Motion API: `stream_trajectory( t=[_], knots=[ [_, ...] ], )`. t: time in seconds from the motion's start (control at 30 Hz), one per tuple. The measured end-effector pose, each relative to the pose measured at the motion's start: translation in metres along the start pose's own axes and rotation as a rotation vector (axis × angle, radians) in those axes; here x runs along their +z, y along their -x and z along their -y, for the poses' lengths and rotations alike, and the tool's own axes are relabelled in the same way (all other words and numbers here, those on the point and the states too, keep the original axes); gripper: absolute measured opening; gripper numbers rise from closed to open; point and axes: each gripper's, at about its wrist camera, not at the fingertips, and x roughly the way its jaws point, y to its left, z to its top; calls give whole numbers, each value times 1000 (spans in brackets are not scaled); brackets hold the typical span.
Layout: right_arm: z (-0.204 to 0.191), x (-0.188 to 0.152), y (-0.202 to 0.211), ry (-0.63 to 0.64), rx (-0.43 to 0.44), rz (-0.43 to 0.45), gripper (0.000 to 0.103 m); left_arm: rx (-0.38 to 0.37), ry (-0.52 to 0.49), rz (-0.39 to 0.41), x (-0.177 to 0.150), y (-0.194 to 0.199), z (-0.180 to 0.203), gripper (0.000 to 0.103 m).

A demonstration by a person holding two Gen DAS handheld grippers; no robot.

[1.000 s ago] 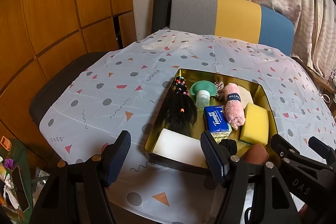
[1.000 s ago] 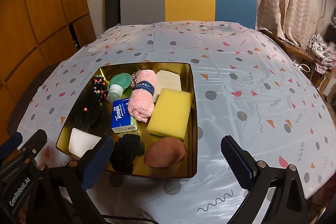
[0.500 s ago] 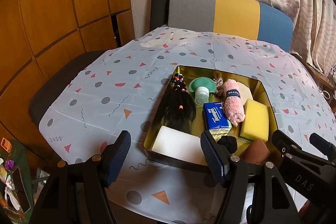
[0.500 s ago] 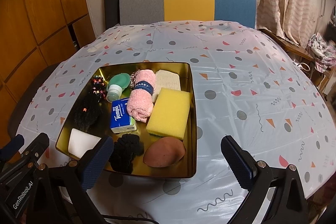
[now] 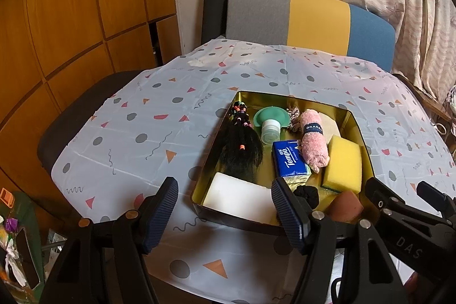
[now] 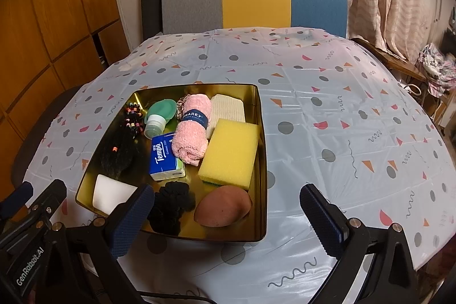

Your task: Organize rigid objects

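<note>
Since the earlier frames almost nothing had moved: both grippers hung over the counter's (image 6: pixel 327 110) near edge. The left gripper (image 5: pixel 225 211) and right gripper (image 6: pixel 226 218) had fingers spread, pinching nothing. All objects apparently lay inside the gold tray (image 6: pixel 263 161), so sorting had not begun.

Gold tray (image 6: pixel 263 161) holding assorted household items.
The tray lies flat on the tabletop. Far row: beaded black hair bundle (image 6: pixel 119 153), green bottle (image 6: pixel 158 118), rolled pink towel (image 6: pixel 191 133), cream cloth (image 6: pixel 228 108). Middle: blue Tempo pack (image 6: pixel 165 158) beside a yellow sponge (image 6: pixel 230 153). Near edge: white block (image 6: pixel 111 194), black scrunchie (image 6: pixel 171 207), brown oval sponge (image 6: pixel 223 210).
</note>
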Motion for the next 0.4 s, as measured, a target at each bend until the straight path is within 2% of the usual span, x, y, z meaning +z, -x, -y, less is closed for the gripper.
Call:
stream_trajectory(
  t=[0.4],
  knots=[
    [2, -1, 0, -7, 0, 1, 103, 24, -31, 24, -1, 2, 4, 67]
  ],
)
